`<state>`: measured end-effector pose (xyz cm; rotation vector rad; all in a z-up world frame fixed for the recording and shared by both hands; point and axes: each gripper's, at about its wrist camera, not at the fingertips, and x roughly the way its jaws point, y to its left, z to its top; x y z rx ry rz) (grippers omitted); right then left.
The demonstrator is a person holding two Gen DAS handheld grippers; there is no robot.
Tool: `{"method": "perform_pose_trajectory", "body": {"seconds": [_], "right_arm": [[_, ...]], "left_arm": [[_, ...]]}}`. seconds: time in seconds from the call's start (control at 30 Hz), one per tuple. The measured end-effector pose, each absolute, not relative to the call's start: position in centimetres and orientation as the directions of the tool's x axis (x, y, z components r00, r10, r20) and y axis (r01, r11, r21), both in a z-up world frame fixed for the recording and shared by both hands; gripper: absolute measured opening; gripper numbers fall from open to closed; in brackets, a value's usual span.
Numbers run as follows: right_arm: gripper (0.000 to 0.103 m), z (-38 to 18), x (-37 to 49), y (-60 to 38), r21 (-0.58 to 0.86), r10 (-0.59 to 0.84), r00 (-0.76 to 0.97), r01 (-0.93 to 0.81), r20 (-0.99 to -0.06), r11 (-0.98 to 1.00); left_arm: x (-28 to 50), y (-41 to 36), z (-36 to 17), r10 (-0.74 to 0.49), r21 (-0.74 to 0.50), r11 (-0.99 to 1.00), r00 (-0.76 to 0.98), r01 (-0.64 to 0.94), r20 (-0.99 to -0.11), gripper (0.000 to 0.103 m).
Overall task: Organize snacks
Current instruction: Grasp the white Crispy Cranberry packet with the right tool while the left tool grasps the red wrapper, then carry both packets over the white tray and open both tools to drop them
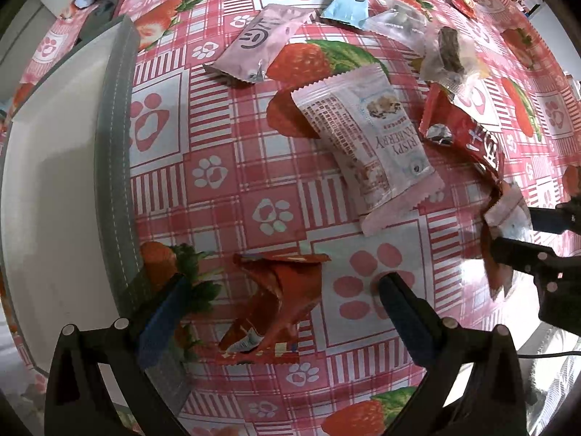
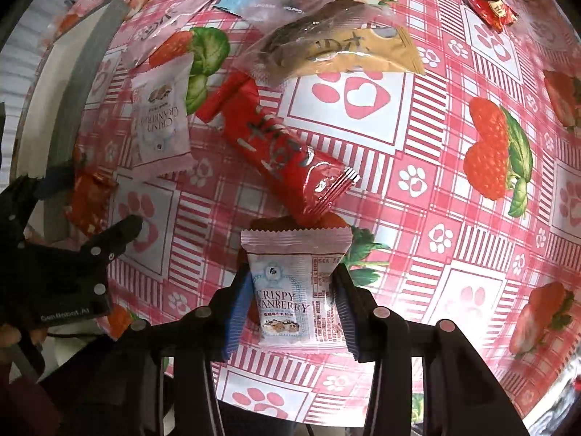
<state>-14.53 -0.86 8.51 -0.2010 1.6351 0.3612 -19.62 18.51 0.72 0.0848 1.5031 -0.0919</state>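
Plainly, only the right wrist view shows what is held: a pink-edged packet point(image 2: 295, 290) printed "CRISPY CRANBERRY" is clamped between the closed fingers of the right tool point(image 2: 290, 312). A second, matching packet point(image 1: 366, 152) lies on the tabletop point(image 1: 232, 167), just beside the long red snack bar point(image 2: 279, 149). In the left wrist view, the left tool point(image 1: 279, 309) is spread wide over a crumpled orange wrapper point(image 1: 276, 298). A grey-rimmed white tray point(image 1: 116, 152) is seen left of that wrapper.
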Motion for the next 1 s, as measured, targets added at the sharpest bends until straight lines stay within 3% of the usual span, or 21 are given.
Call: {"method": "perform_pose_trajectory", "body": {"seconds": [0.03,0.1,0.43,0.53,0.6,0.63,0.7,0.73,0.83,1.0], "right_arm": [[0.051,8.5,-14.4,-0.8,0.115,0.085,-0.101,-0.342,-0.991,0.933],[0.079,7.5,-16.0,0.7,0.118,0.09,-0.1,-0.33,-0.991,0.936],[0.079,6.0,-17.7,-1.2,0.086,0.053,-0.111,-0.317,-0.992,0.944],[0.071,4.7,-17.6,-1.0,0.029,-0.004,-0.093,-0.349,-0.996,0.937],[0.045,4.7,-17.7,-0.8,0.026,-0.004,-0.086,-0.344,-0.996,0.939],[0.041,4.9,-17.6,-1.0,0.03,0.001,-0.085,-0.339,-0.996,0.94],[0.041,5.1,-17.6,-1.4,0.046,0.016,-0.095,-0.321,-0.995,0.946],[0.041,5.4,-17.7,-1.9,0.054,0.025,-0.098,-0.31,-0.995,0.949],[0.041,5.8,-17.5,-2.8,0.111,0.081,-0.125,-0.252,-0.989,0.961],[0.041,7.9,-17.3,-4.5,0.159,0.134,-0.131,-0.205,-0.982,0.966]], "left_arm": [[-19.6,18.5,0.7,-0.008,-0.001,0.994,0.061,0.113,-0.998,0.103],[-19.4,18.5,0.5,-0.008,-0.002,0.994,0.051,0.113,-0.999,0.103],[-17.9,18.6,0.0,-0.006,-0.006,0.996,-0.002,0.09,-1.0,0.102],[-18.0,18.1,0.3,-0.006,-0.006,0.995,0.006,0.103,-1.0,0.091],[-18.2,17.6,0.9,-0.009,-0.006,0.993,0.022,0.118,-1.0,0.073],[-18.2,17.4,1.1,-0.009,-0.006,0.992,0.026,0.127,-1.0,0.068],[-18.0,17.2,1.5,-0.009,-0.004,0.99,0.036,0.14,-0.999,0.038],[-17.8,17.3,1.6,-0.012,-0.006,0.99,0.038,0.144,-0.999,0.033],[-17.1,18.0,2.1,-0.081,-0.08,0.99,0.011,0.114,-0.997,0.033],[-16.9,18.8,3.5,-0.106,-0.103,0.989,0.026,0.102,-0.994,0.034]]}}
